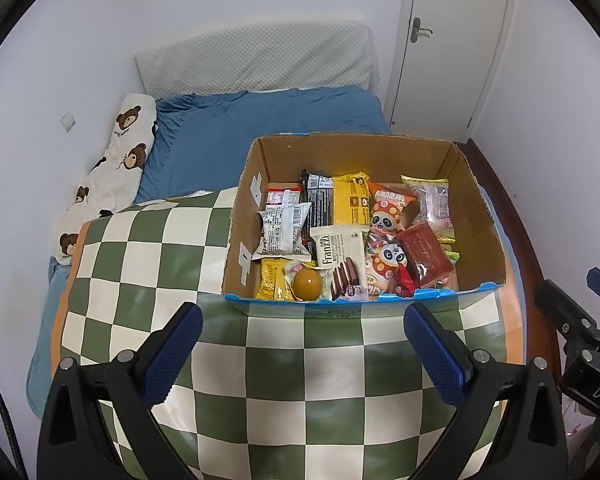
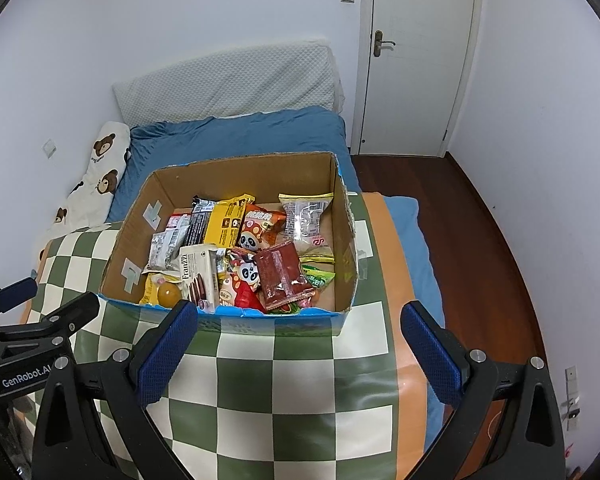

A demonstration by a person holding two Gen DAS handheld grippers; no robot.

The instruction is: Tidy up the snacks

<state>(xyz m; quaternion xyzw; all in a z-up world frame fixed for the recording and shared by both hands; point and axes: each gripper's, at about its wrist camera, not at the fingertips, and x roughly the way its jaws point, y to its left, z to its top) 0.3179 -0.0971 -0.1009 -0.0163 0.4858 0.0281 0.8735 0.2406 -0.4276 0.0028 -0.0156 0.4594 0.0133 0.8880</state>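
An open cardboard box (image 1: 480,216) stands on a green and white checkered mat (image 1: 148,264). It also shows in the right wrist view (image 2: 344,220). It holds several snack packets: a white Franzzi cookie pack (image 1: 340,256), a yellow pack (image 1: 350,200), panda bags (image 1: 388,208), a red packet (image 1: 426,254) and an orange jelly ball (image 1: 308,283). My left gripper (image 1: 302,322) is open and empty, just before the box's near edge. My right gripper (image 2: 298,318) is open and empty at the box's near edge.
The mat (image 2: 300,380) lies on a bed with a blue sheet (image 1: 268,120), a bear-print pillow (image 1: 124,152) and a white headboard cushion (image 1: 256,60). A white door (image 2: 416,56) and dark wood floor (image 2: 488,220) are to the right.
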